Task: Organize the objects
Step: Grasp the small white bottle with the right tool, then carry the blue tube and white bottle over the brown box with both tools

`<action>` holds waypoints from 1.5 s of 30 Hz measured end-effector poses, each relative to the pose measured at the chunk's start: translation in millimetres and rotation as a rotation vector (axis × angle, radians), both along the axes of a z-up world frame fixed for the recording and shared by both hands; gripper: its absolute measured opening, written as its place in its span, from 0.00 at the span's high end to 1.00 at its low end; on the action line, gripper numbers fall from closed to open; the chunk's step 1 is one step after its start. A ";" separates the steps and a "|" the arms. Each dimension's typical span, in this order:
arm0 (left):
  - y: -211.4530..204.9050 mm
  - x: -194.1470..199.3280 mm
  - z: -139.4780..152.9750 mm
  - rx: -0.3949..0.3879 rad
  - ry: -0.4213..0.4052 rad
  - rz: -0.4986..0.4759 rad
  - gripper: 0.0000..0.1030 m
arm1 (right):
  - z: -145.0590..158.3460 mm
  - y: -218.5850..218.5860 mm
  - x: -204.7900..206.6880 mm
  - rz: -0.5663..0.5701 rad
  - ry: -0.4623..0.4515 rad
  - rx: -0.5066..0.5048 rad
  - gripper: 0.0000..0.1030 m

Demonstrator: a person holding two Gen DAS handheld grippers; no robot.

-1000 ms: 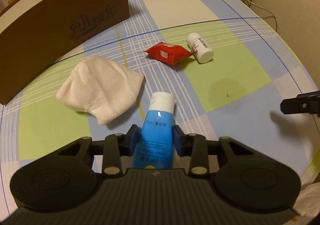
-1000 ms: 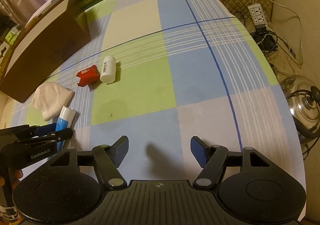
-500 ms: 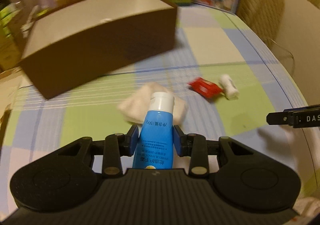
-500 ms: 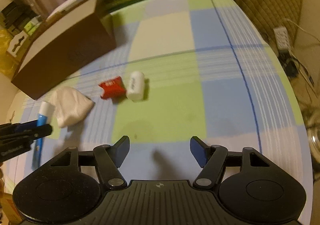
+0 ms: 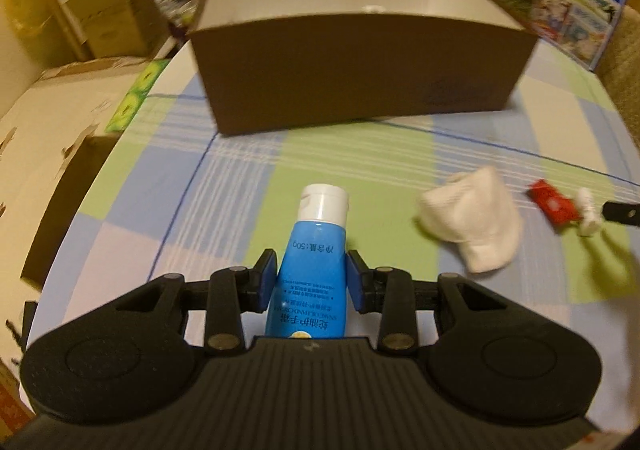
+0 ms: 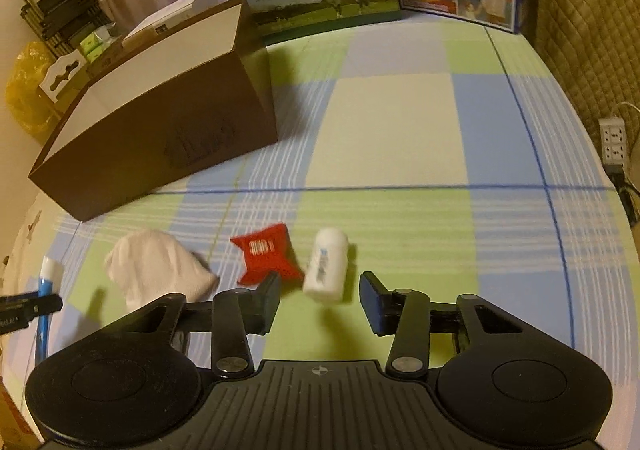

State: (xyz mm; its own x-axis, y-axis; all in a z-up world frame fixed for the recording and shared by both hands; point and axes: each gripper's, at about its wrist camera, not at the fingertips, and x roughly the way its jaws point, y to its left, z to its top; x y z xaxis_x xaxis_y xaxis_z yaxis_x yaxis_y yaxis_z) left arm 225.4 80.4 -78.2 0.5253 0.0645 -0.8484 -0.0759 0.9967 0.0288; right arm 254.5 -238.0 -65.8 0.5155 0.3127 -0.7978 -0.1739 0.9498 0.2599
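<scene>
While the left tool [image 5: 312,284] pinches the blue tube [image 5: 314,270], the brown box [image 5: 360,69] waits straight ahead of it.
Cap first, the tube points at the box; right of the box, the spread right tool [image 6: 319,304] hovers nearest the lying white bottle [image 6: 325,266].

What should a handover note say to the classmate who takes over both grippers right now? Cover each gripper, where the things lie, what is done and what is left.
Left gripper: shut on the blue tube, held above the cloth, facing the brown box.
Right gripper: open, holding nothing, just short of the white bottle, which lies on its side.
On the checked tablecloth: white cloth, red packet beside the bottle.
Done: tube picked up.
Left: probably tube into the box, then bottle, packet and cloth. The box floor is hidden.
</scene>
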 end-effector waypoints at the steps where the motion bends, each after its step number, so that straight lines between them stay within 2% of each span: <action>1: 3.7 0.9 -4.7 0.000 0.010 0.012 0.69 | -2.0 2.2 4.5 0.003 0.002 -0.007 0.62; 6: 17.4 7.1 -20.9 -0.013 0.049 0.063 0.69 | -13.4 10.9 19.6 0.009 0.028 -0.044 0.68; 17: 20.5 19.6 -34.4 -0.012 0.063 0.073 0.67 | -32.0 14.6 30.5 0.019 0.075 -0.082 0.77; 25: 21.2 35.4 -36.3 -0.009 0.061 0.049 0.67 | -34.1 16.5 36.8 0.038 0.059 -0.107 0.77; 29: 19.0 44.1 -36.4 -0.002 0.061 0.022 0.74 | -35.1 18.5 38.6 0.057 0.050 -0.123 0.77; 45: 15.8 61.4 -37.9 -0.001 0.061 -0.007 0.74 | -36.2 16.0 45.5 0.061 0.058 -0.115 0.77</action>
